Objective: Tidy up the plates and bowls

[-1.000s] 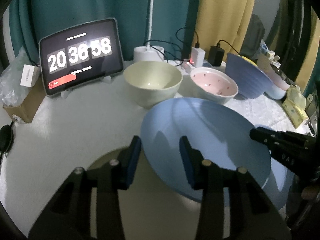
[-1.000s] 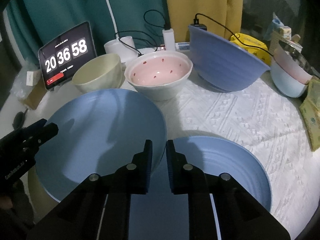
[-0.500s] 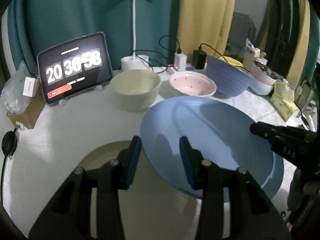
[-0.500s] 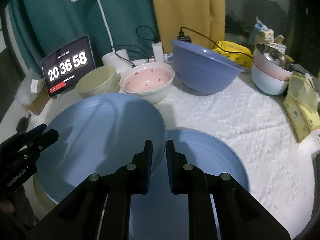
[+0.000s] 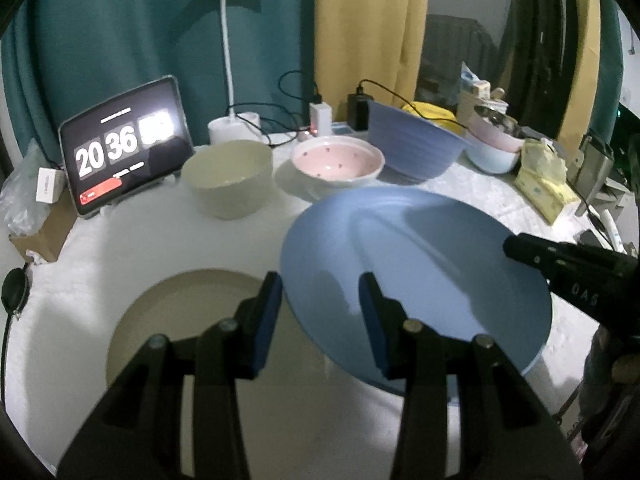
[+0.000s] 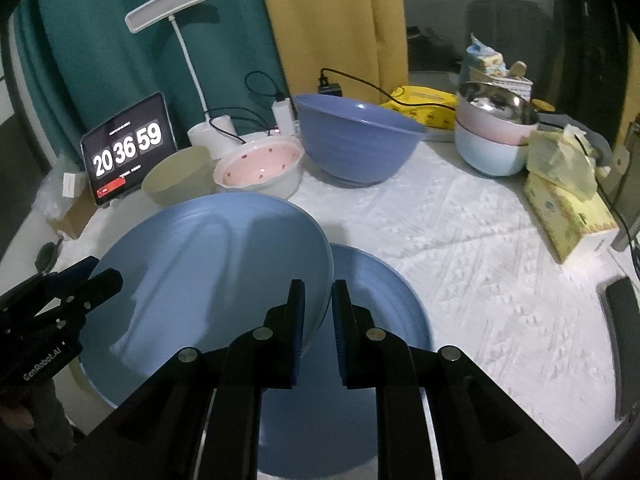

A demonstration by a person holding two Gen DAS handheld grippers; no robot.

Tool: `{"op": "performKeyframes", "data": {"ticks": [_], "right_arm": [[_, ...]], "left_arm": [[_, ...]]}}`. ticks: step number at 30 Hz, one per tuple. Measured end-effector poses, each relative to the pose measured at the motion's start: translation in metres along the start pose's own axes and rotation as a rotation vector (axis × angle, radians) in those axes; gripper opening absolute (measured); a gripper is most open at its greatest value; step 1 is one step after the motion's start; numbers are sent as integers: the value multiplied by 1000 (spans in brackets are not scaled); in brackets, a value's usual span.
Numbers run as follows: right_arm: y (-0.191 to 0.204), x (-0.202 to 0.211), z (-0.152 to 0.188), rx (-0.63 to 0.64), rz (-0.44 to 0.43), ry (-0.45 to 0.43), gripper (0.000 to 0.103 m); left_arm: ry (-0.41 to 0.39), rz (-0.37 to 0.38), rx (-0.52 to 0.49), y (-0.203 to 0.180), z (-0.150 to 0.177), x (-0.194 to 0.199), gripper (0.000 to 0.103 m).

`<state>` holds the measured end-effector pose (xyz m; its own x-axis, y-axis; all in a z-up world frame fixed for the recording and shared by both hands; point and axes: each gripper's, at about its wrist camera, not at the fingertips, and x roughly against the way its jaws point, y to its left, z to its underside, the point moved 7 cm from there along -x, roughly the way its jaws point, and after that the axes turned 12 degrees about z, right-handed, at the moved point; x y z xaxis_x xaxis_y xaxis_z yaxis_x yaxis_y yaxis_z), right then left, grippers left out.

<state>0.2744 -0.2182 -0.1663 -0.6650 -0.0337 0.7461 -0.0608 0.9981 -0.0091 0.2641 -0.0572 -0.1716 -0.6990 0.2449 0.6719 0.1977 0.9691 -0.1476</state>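
The right tongs [image 6: 318, 328] pinch the near edge of a light blue plate [image 6: 208, 272], held tilted above the tabletop [image 6: 460, 248], rim toward the bowls. The left tongs [image 5: 320, 312] straddle its opposite edge; whether they press cannot be told. Their body reads "GenRobot.AI". A second blue plate [image 6: 380, 300] lies flat beneath; a beige plate [image 5: 180, 320] lies left. The tablet [image 6: 128, 148] shows "20 36 59".

lower blue plate [image 6: 384, 300]: partly hidden under the raised blue plate [image 6: 208, 264]
tablet clock [image 5: 124, 148]: seconds digits washed out by glare
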Motion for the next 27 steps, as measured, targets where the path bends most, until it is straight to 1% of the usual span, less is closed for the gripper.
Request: {"op": "performKeyframes", "data": {"ticks": [13, 27], "right_arm": [[-38, 0, 19, -31, 20, 7, 15], [-48, -14, 31, -46, 37, 32, 16]], "left_arm": [[48, 9, -34, -34, 16, -18, 41], [106, 14, -43, -39, 32, -38, 41]]}}
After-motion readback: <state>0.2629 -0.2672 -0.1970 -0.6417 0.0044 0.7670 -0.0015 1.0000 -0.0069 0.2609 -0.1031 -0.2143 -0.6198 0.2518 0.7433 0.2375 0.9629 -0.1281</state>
